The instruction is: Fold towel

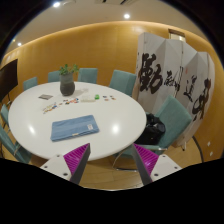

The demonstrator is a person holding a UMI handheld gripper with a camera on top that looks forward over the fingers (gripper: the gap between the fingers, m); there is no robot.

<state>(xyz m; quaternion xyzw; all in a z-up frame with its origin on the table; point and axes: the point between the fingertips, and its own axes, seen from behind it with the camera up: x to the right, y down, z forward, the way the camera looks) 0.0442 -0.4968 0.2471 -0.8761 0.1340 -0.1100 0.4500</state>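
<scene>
Holding the gripper (108, 160) with fingers spread wide and empty, I see the folded blue towel (75, 127) lying beyond them near the round white table's (120, 115) front edge, a potted plant (67, 80) farther back.

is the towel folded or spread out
Folded: the towel lies on the table as a compact blue rectangle with neat edges. The claw is open, short of it.
</scene>
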